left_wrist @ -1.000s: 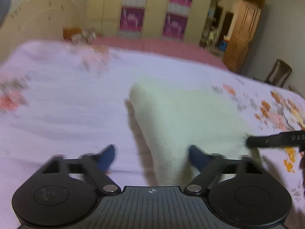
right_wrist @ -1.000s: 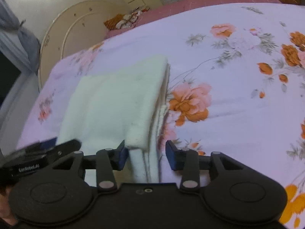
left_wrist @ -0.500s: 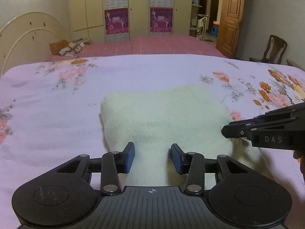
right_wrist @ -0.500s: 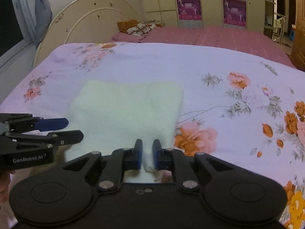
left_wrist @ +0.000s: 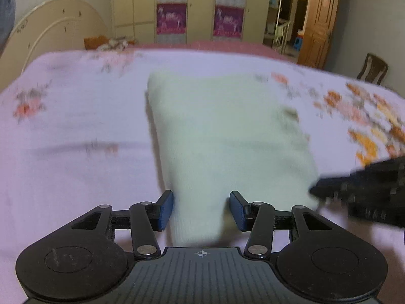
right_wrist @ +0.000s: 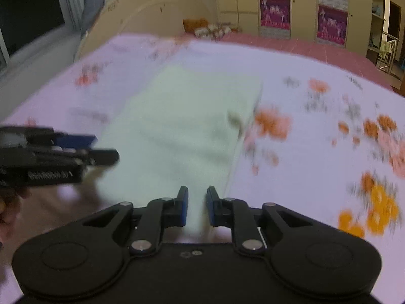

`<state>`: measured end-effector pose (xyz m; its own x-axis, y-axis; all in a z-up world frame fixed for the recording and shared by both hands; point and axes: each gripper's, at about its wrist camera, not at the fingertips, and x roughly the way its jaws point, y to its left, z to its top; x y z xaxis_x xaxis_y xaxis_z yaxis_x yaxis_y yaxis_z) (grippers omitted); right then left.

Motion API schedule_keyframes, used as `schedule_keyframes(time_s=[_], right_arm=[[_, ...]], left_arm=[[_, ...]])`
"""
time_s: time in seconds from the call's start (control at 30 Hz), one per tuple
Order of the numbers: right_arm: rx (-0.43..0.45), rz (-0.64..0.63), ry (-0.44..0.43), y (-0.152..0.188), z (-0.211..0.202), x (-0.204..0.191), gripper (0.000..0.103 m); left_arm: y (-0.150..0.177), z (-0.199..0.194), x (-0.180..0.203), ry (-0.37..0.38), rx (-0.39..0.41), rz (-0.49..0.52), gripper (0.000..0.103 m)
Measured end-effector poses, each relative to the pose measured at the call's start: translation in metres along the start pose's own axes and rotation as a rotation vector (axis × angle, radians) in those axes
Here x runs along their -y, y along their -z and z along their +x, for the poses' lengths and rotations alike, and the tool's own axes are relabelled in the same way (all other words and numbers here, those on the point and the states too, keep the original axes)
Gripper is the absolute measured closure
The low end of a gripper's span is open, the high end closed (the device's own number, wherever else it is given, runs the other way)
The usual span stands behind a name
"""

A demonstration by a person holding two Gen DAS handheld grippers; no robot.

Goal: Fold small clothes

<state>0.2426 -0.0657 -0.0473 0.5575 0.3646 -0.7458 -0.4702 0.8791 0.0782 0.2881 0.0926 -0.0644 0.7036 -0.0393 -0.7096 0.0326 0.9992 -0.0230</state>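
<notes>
Items, counted. One pale cream folded knit garment (left_wrist: 222, 136), soft and fuzzy. One bed with a lilac sheet printed with orange and pink flowers (left_wrist: 76, 126). Two black two-finger grippers with blue pads. One cream arched headboard (right_wrist: 152, 7). One dark wooden chair (left_wrist: 373, 68), seen in the left wrist view only. Both views are blurred.

Garment, place and lie. It lies flat on the sheet, about the middle of the bed. Its long axis runs from the grippers' near edge away toward the far side of the bed. Its near end narrows to a bunched strip in each view. The far end is broad, with a rounded corner at far left.

Left gripper (left_wrist: 201, 209). About half open. The near left strip of the garment sits between its blue pads; both pads lie against the cloth's sides, and the blur leaves it unclear whether they press on it. Its jaws have just been opening slightly.

Right gripper (right_wrist: 197, 207). Nearly closed, a narrow gap only. The near right edge of the garment fills that gap and is pinched between the pads. Its jaws have just eased open a little.

The two grippers hold adjacent near corners, side by side.
</notes>
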Motion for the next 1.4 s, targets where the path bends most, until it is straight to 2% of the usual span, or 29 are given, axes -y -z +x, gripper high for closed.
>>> schedule_keyframes(time_s=[0.13,0.27,0.33,0.37,0.43,0.5,0.53,0.57,0.6,0.63,0.67,0.7,0.8,0.87,0.97,1.13,1.4], right_arm=[[0.019,0.0,0.026,0.003,0.001,-0.005,0.087],[0.016,0.062,0.047,0.005,-0.018,-0.001,0.079],[0.041,0.075,0.044,0.013,-0.039,-0.001,0.077],[0.05,0.08,0.049,0.018,-0.05,-0.002,0.076],[0.068,0.115,0.043,0.026,-0.068,-0.003,0.074],[0.079,0.147,0.04,0.034,-0.085,-0.004,0.068],[0.09,0.162,0.044,0.039,-0.095,-0.006,0.06],[0.104,0.175,0.042,0.044,-0.105,-0.008,0.047],[0.118,0.186,0.041,0.048,-0.114,-0.009,0.04],[0.137,0.195,0.053,0.053,-0.125,-0.012,0.025],[0.153,0.197,0.068,0.055,-0.133,-0.014,0.017],[0.169,0.198,0.09,0.059,-0.142,-0.018,0.016],[0.202,0.221,0.125,0.067,-0.165,-0.023,0.015],[0.224,0.236,0.129,0.072,-0.181,-0.027,0.007],[0.246,0.229,0.14,0.079,-0.201,-0.038,0.001],[0.227,0.217,0.145,0.092,-0.221,-0.059,0.001],[0.29,0.209,0.178,0.106,-0.25,-0.073,0.001]], left_arm=[[0.011,-0.008,-0.003,-0.005,0.013,-0.055,0.055],[0.018,-0.047,0.001,-0.02,0.051,-0.029,0.054],[0.023,-0.068,0.003,-0.025,0.08,-0.031,0.044],[0.027,-0.078,0.005,-0.044,0.1,-0.031,0.029],[0.032,-0.095,0.009,-0.064,0.128,-0.027,0.025],[0.039,-0.111,0.011,-0.047,0.134,-0.037,0.025],[0.042,-0.12,0.012,-0.044,0.143,-0.042,0.025],[0.045,-0.129,0.013,-0.041,0.155,-0.045,0.025],[0.048,-0.138,0.014,-0.037,0.17,-0.049,0.02],[0.05,-0.149,0.016,-0.038,0.19,-0.051,0.015],[0.053,-0.159,0.018,-0.043,0.216,-0.053,0.005],[0.056,-0.17,0.02,-0.047,0.243,-0.055,0.0],[0.061,-0.195,0.024,-0.05,0.272,-0.065,0.0],[0.066,-0.21,0.027,-0.051,0.288,-0.068,0.0],[0.072,-0.233,0.031,-0.059,0.309,-0.083,0.0],[0.086,-0.264,0.035,-0.053,0.311,-0.109,0.0],[0.111,-0.291,0.033,-0.055,0.318,-0.095,0.0]])
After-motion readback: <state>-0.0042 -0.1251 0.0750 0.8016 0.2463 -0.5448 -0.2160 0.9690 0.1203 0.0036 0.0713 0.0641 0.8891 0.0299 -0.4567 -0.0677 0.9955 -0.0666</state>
